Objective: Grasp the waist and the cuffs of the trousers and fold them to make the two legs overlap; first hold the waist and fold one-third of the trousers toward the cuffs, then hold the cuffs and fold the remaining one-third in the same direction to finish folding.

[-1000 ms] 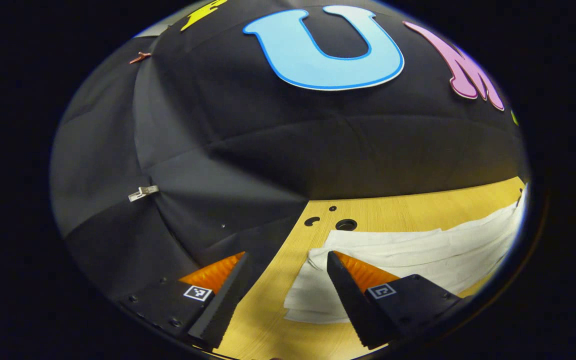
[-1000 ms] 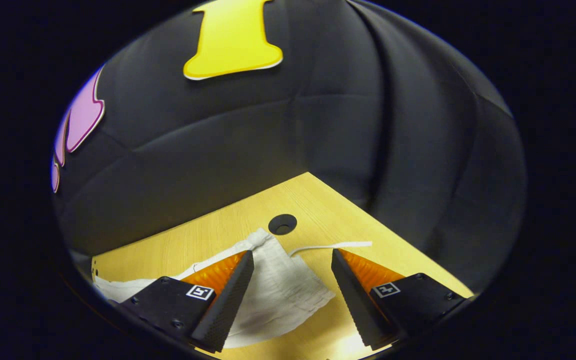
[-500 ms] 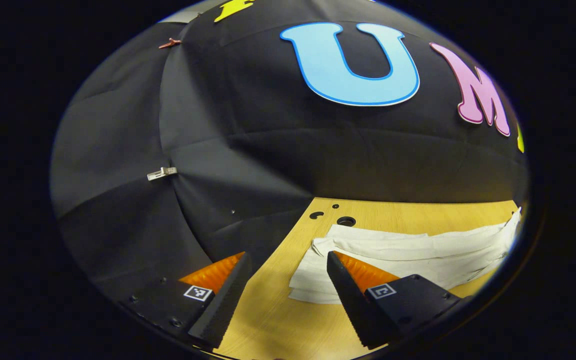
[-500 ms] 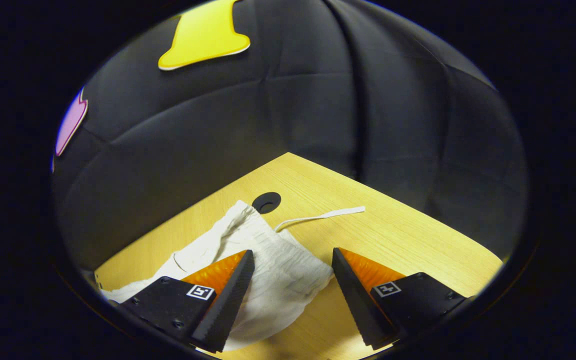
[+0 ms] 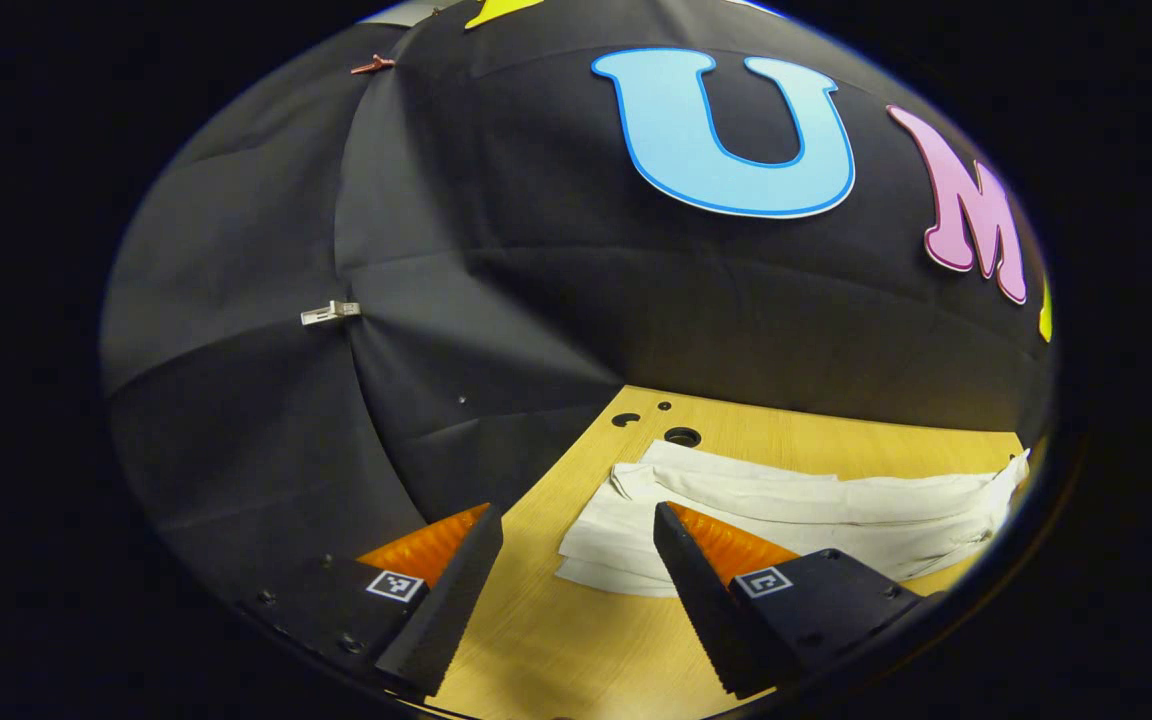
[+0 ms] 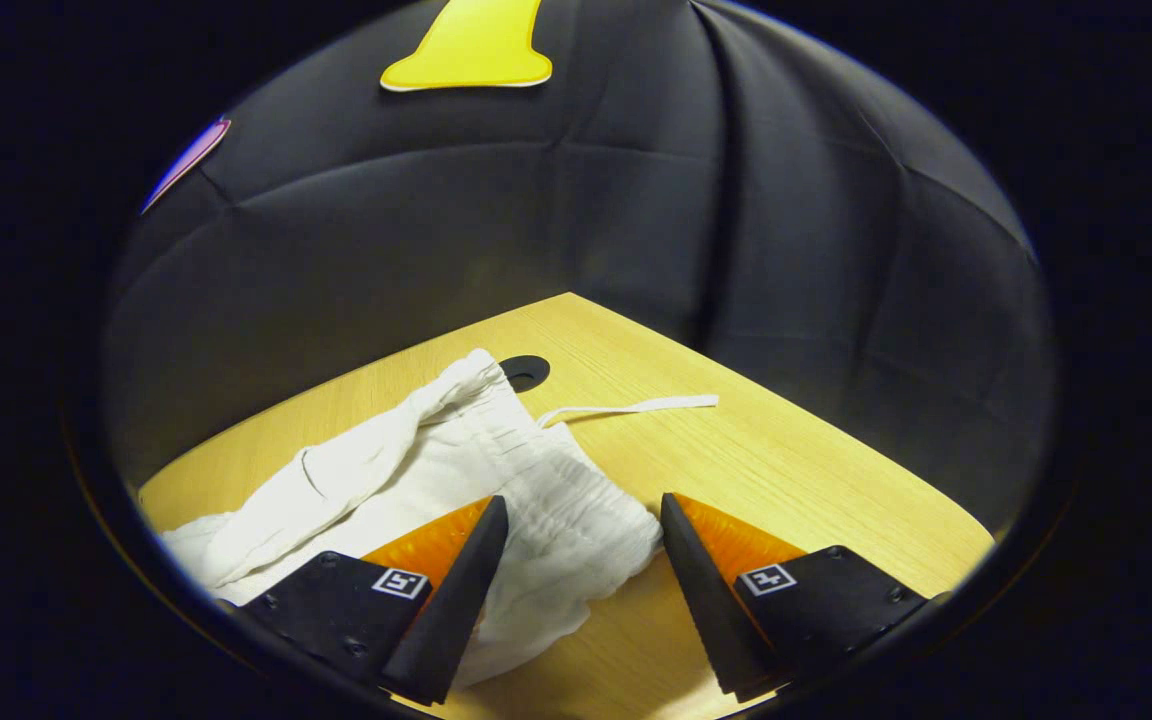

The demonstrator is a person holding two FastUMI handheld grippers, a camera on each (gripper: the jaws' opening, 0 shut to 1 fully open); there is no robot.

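White trousers lie flat on the wooden table, stretched lengthwise. In the left gripper view their cuff end rests just ahead of my left gripper, which hovers open above the table with nothing between its fingers. In the right gripper view the gathered waistband of the trousers lies between and ahead of the fingers of my right gripper, which is open and holds nothing. A white drawstring trails from the waist across the table.
A round cable hole sits in the table just behind the waistband. Small holes mark the table behind the cuffs. The black cloth wall closes in behind both table ends, and the table's corner edge is near.
Both grippers have drawn back and tilted, so more table and more of the trousers come into view. The trousers have not moved. Both grippers stay open.
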